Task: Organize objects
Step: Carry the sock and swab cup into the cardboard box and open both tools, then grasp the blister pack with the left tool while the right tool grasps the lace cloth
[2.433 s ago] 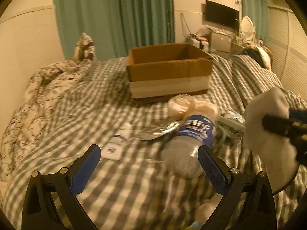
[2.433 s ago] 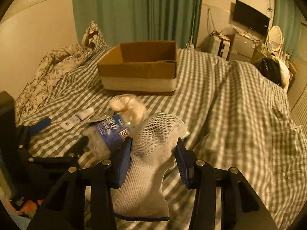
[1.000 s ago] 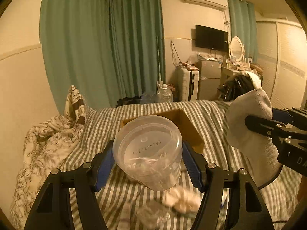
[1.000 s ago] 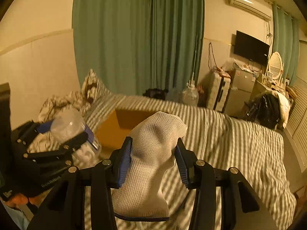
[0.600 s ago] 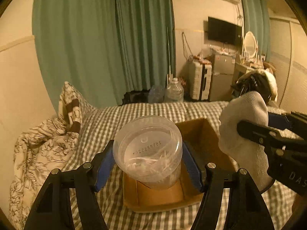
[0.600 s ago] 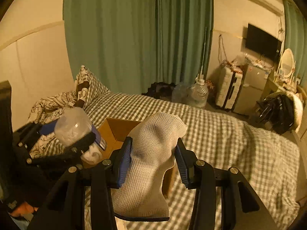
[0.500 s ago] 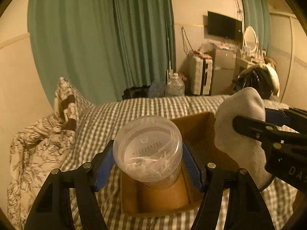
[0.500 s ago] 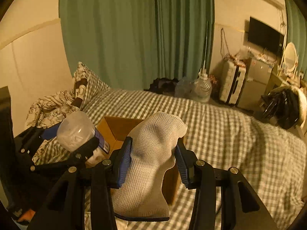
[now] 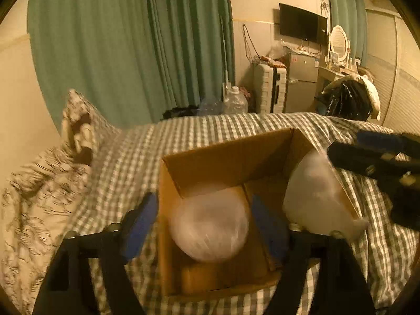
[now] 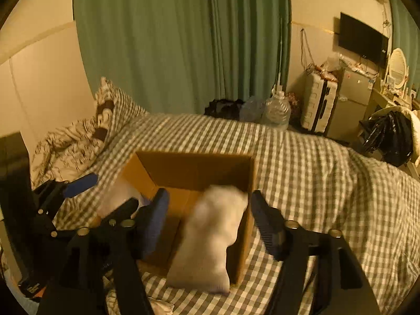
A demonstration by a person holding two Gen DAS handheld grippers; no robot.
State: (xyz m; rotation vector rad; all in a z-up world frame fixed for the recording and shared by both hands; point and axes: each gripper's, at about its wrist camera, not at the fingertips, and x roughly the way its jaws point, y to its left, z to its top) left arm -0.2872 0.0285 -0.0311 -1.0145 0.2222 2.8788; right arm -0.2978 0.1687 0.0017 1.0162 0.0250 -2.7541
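Both grippers have just let go over the cardboard box (image 9: 225,162). The left gripper (image 9: 202,225) now stands wide, the plastic bottle (image 9: 210,225) blurred between its fingers, dropping into the box. The right gripper (image 10: 210,223) is wide too, its white sock (image 10: 210,239) falling at 6 o'clock of the box. Two items look stowed.

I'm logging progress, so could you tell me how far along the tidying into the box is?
Done: nothing visibly settled in the cardboard box yet. In hand: both jaws stand open over it, the plastic bottle loose in the left gripper, the white sock loose in the right gripper. Left: any other items are out of view.
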